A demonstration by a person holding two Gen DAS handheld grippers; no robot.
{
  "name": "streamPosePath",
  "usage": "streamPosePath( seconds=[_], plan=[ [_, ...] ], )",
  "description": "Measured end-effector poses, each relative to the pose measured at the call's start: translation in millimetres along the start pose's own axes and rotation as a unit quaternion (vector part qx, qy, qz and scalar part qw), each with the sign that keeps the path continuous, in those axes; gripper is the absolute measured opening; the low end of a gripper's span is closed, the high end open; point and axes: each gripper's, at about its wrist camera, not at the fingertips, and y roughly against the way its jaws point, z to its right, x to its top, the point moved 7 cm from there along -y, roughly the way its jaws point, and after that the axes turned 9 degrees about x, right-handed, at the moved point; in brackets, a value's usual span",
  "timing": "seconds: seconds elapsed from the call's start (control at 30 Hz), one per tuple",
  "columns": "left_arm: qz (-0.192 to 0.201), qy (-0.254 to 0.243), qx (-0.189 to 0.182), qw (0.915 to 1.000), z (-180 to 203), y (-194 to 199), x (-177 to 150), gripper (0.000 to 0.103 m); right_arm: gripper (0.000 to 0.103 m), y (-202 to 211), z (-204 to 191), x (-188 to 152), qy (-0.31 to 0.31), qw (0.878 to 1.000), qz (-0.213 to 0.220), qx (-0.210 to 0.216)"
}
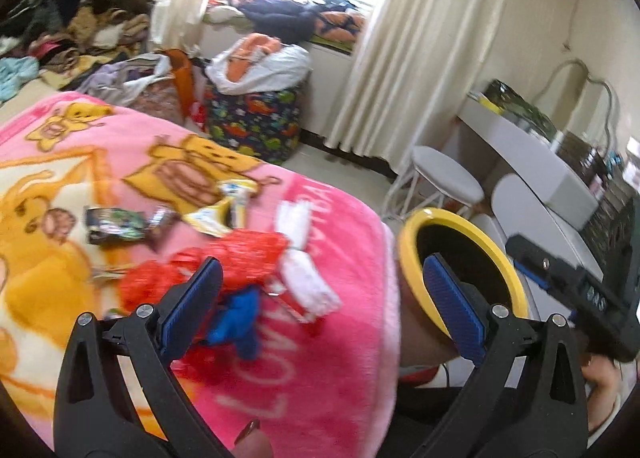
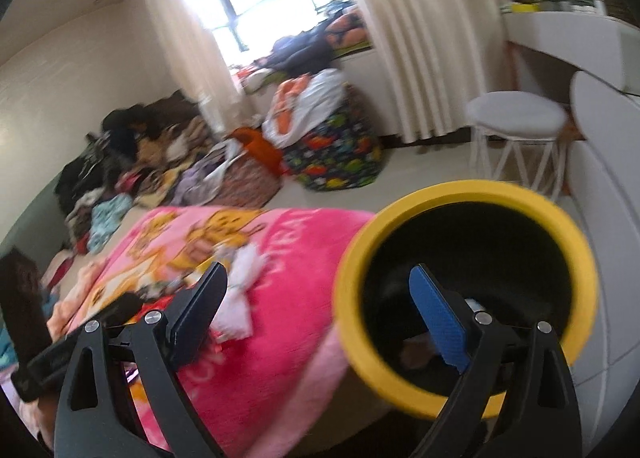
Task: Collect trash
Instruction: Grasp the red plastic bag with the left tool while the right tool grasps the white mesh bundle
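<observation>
Pink blanket (image 1: 328, 358) carries red netting (image 1: 240, 258), wrappers (image 1: 116, 226); yellow-rimmed bin (image 2: 464, 298) beside looks nearly empty; left gripper (image 1: 320, 298), right gripper (image 2: 320, 314) jaws spread

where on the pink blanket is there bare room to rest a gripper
Bare pink shows along the blanket's near corner with the lettering, between the white tissue and the yellow-rimmed bin. Crowded: the middle, where red netting, a blue scrap, yellow wrappers and a dark foil packet lie.
</observation>
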Motion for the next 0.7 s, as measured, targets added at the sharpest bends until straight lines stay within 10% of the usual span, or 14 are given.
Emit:
streamPosePath(
  seconds=[0.7],
  plan=[
    [-0.049,0.109,0.046,0.9918,-97,-17,-22,0.079,0.067,-115,-62,-53,0.055,0.979,-0.178,0.081]
  ],
)
